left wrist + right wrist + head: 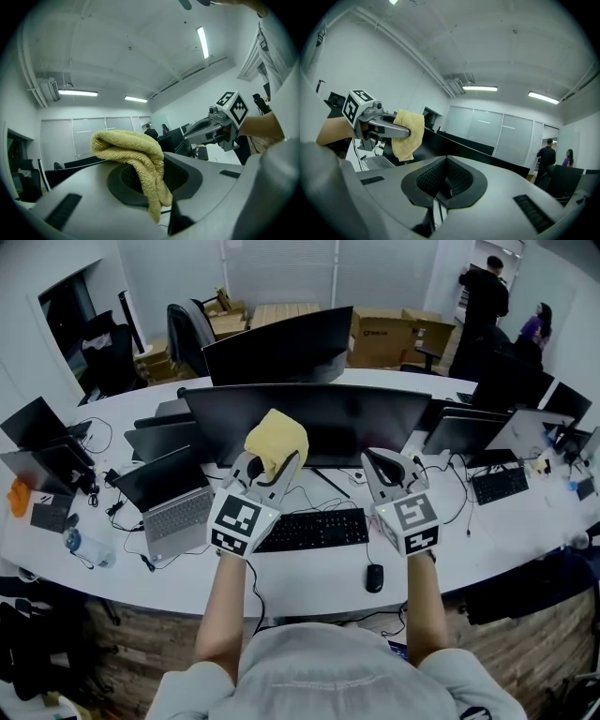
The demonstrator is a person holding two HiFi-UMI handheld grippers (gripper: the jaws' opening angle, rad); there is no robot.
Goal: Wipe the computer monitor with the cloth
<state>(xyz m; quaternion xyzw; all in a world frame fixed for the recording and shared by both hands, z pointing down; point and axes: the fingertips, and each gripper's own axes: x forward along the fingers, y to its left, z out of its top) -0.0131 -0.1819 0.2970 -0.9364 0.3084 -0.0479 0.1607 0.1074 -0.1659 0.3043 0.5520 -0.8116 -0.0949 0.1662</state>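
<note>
A yellow cloth (277, 441) is clamped in my left gripper (265, 472), which is raised in front of the wide black monitor (375, 418) at its left half. The same cloth (136, 159) hangs bunched over the closed jaws in the left gripper view, and it shows as a folded cloth (408, 135) in the right gripper view. My right gripper (384, 468) is held up beside the left one, before the monitor's right half. Its jaws are shut with nothing between them (445, 185). The monitor's long dark top edge (464, 149) runs behind both grippers.
A black keyboard (314, 529) and mouse (374, 577) lie on the white desk (497, 540) below the grippers. An open laptop (173, 493) stands left, more monitors behind and right. Two people (486, 296) stand far back right.
</note>
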